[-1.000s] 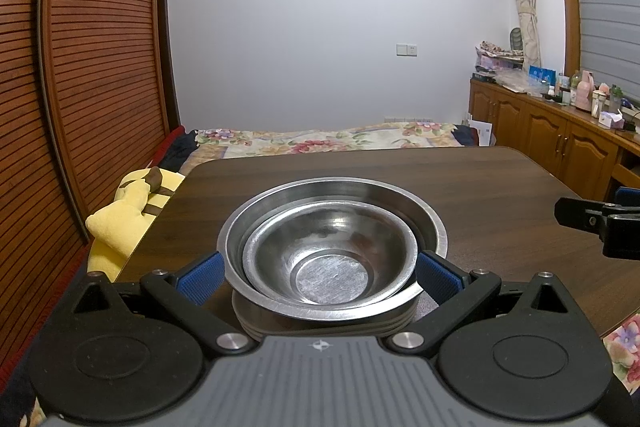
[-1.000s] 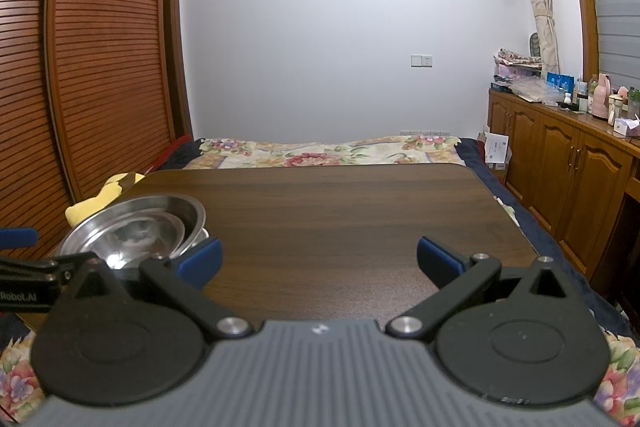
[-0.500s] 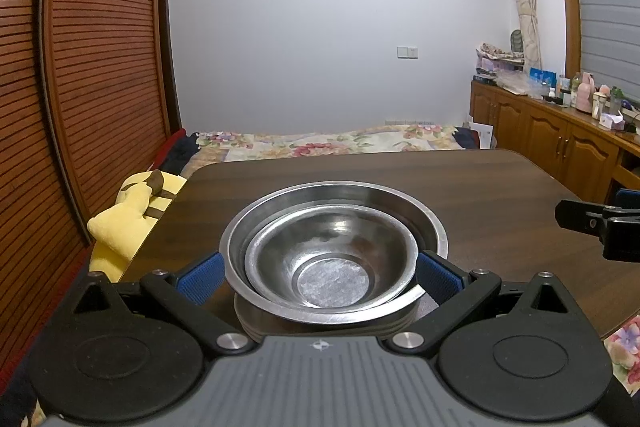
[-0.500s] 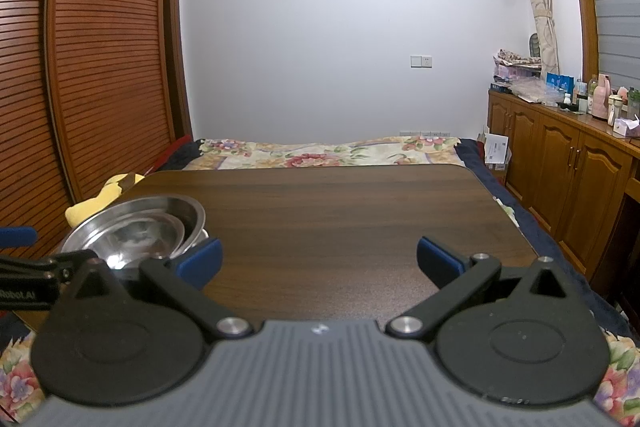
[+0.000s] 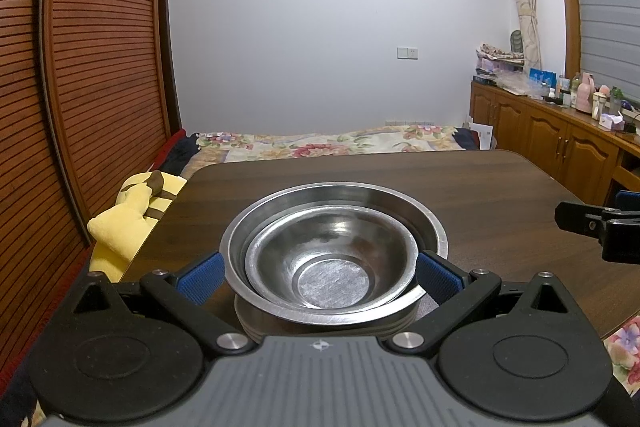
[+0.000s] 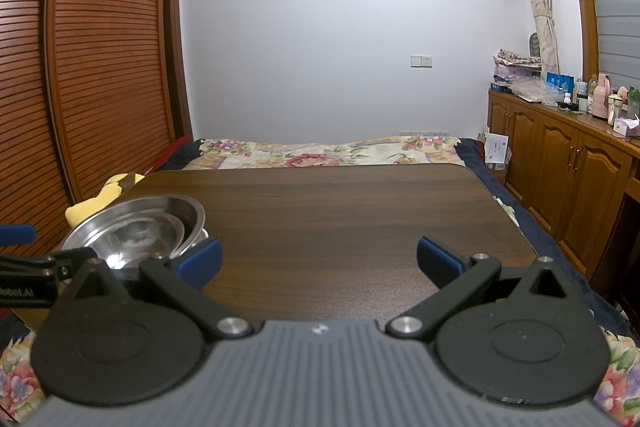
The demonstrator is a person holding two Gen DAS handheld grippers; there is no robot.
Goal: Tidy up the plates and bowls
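Jaws of the left gripper (image 5: 318,273) stand wide, flanking the stacked bowls (image 5: 332,259) on the tabletop (image 5: 500,195); contact is unclear. Right view: the right gripper (image 6: 318,257) gapes over bare tabletop, holding nothing, bowls (image 6: 140,227) off to its left.

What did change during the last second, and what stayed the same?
Almost nothing. In the left wrist view the stack of steel bowls sits slightly higher and to the right, so the left gripper shifted a little; its blue pads still flank the stack, open. The right gripper stays open over the bare table.
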